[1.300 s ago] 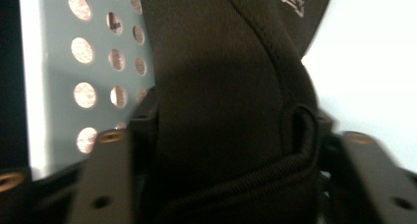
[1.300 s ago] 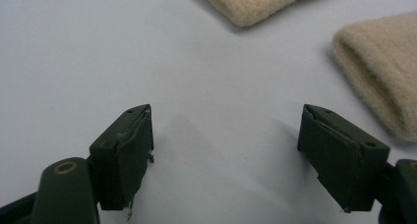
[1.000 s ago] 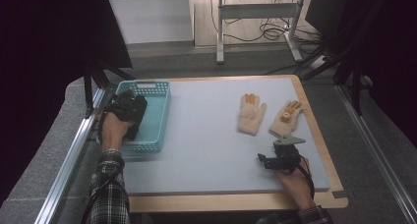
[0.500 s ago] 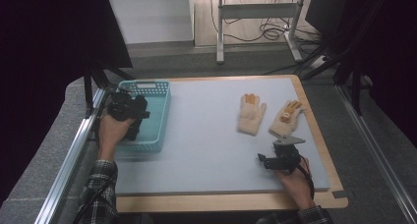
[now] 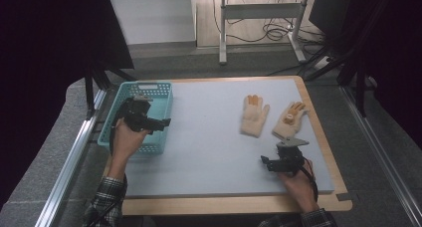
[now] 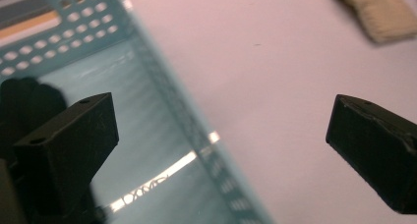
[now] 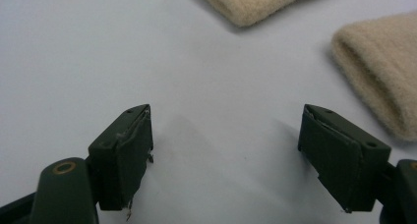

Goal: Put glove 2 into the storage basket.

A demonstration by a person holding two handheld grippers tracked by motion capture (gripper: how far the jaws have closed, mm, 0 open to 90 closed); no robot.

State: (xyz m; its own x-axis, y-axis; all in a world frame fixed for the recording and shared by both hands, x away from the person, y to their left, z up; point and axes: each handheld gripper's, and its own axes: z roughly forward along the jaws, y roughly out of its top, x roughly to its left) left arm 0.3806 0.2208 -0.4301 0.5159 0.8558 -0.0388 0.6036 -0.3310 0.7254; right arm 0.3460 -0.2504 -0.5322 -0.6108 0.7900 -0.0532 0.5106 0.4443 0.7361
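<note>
Lying on the grey mat (image 5: 209, 137), two beige gloves (image 5: 253, 116), one teal basket (image 5: 144, 95); both tongs (image 5: 166, 122) released, left just widened

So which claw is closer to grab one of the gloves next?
The right claw, probably. It sits open on the mat just below the two gloves, whose cuffs lie right ahead in its own view. The left claw is open too, but over the basket across the table.
</note>
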